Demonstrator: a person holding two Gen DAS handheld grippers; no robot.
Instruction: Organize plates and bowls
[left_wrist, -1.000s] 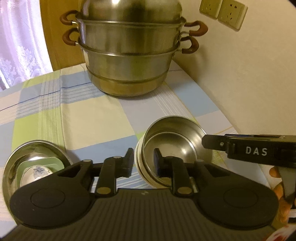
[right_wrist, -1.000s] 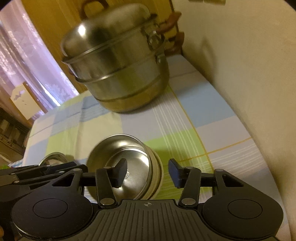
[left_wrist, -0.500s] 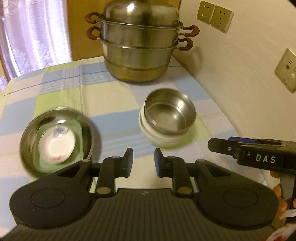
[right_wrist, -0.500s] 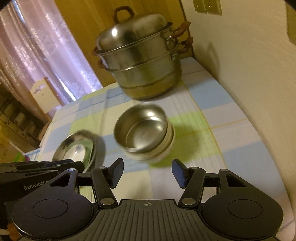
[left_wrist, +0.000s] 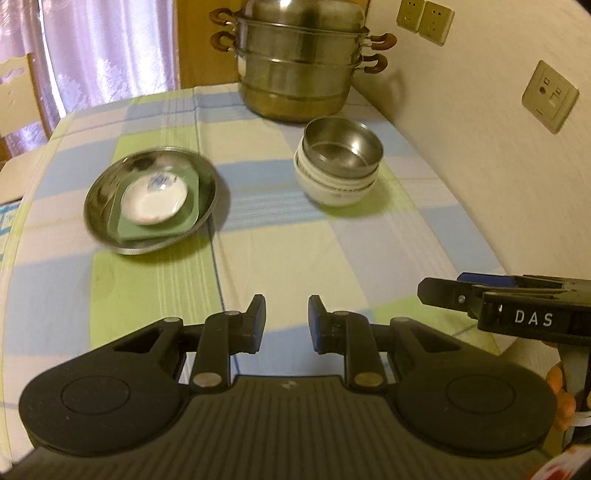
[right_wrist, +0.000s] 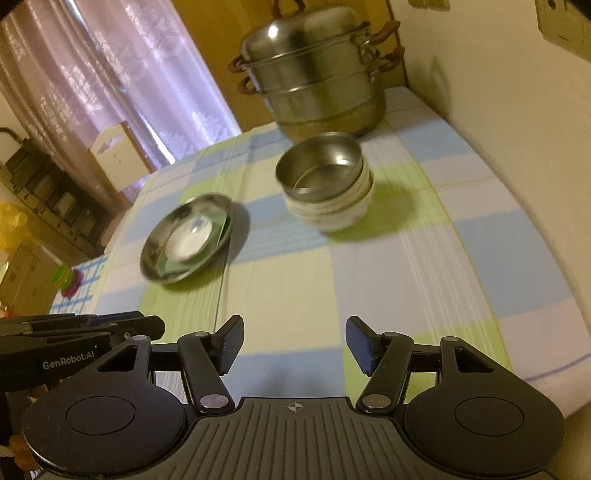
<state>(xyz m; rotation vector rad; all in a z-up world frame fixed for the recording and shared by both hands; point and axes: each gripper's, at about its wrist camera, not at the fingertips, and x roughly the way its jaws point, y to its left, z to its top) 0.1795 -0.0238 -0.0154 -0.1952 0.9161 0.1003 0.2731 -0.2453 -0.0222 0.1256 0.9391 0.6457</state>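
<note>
The left claw (left_wrist: 284, 321) hangs above the near part of the worktop (left_wrist: 295, 258), its two fingers parted by a narrow gap with nothing between them. The right claw (right_wrist: 294, 345) hangs beside it at about three o'clock from the left one, fingers spread wider, also holding nothing.

On the checked cloth that covers the worktop, a steel bowl (left_wrist: 343, 151) sits nested in the top of a stack of white bowls (left_wrist: 334, 188); from the left wrist camera this stack lies at roughly one o'clock, well apart from both claws. At about eleven o'clock rests a shallow steel dish (left_wrist: 151, 201), which carries a green square plate (left_wrist: 184, 218) with a small white saucer (left_wrist: 155, 197) on top of it. The dish and the bowl stack stand apart from each other.

Behind the bowls, at twelve o'clock, a tall tiered steel steamer pot (left_wrist: 299, 62) with brown handles stands near the wall (left_wrist: 480, 129), close to the bowl stack. Wall sockets (left_wrist: 424, 16) show above it, and a curtain (left_wrist: 103, 51) hangs at ten o'clock.
</note>
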